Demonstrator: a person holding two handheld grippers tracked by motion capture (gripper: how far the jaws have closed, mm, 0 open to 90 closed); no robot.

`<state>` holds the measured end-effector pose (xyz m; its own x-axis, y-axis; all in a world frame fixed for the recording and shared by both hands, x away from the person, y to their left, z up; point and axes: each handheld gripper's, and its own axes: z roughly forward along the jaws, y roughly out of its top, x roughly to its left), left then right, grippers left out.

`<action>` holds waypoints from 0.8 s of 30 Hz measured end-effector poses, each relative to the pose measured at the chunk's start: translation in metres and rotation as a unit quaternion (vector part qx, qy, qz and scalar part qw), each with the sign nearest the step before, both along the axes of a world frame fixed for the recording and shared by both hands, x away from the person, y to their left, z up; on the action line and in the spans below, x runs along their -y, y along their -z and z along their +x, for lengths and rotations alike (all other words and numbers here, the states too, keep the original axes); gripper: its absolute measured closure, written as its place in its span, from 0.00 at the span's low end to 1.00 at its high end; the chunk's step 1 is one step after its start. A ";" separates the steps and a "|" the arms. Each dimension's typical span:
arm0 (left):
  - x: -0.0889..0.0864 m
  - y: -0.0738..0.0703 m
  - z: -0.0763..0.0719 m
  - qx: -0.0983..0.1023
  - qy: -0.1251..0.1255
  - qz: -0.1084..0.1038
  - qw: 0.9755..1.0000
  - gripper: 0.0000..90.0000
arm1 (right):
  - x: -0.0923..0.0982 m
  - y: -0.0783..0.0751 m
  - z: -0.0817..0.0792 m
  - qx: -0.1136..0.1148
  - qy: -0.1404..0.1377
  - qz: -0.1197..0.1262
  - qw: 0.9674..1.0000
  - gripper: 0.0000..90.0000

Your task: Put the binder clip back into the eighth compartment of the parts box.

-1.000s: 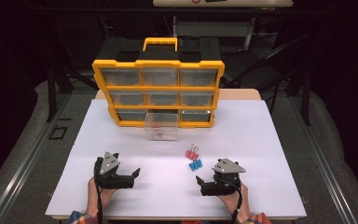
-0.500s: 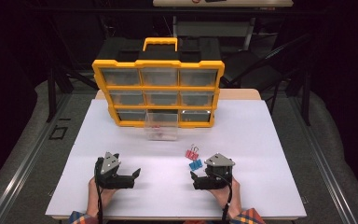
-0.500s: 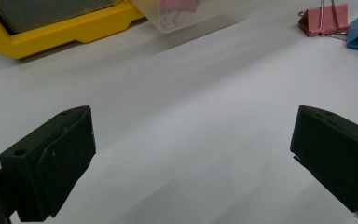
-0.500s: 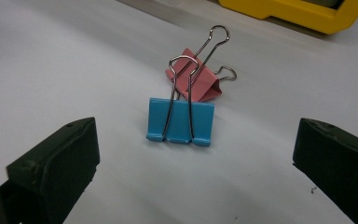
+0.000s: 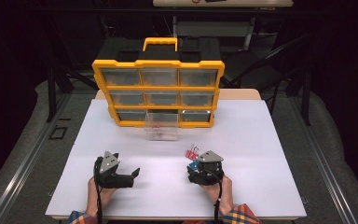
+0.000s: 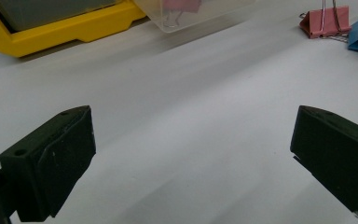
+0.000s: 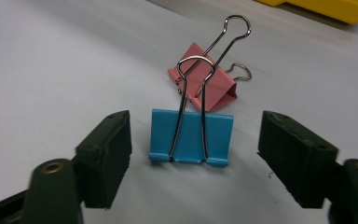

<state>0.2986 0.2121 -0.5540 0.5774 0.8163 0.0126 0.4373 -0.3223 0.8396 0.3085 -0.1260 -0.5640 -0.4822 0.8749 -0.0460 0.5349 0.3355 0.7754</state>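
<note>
- My right gripper [image 7: 193,154] is closing its jaws around the blue clip [image 7: 191,136], but the pads are not touching it yet.
- The blue clip is lying on the white table [image 5: 270,140], just in front of the pink clip [image 7: 205,79].
- My left gripper [image 6: 191,158] is resting wide apart, with nothing between its jaws.

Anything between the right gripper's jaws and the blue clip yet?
No. In the right gripper view the blue clip stands between the closing jaws of the right gripper, with bare white table showing on each side.
</note>
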 end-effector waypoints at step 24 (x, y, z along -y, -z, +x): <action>-0.001 -0.001 0.000 0.002 0.002 0.003 1.000 0.00 | 0.005 -0.004 0.000 -0.029 -0.017 0.007 0.999 0.55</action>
<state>0.2991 0.2131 -0.5527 0.5810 0.8137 0.0195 0.4329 -0.3292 0.8392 0.3084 -0.1309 -0.5603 -0.5132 0.8582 -0.0044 0.5674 0.3431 0.7485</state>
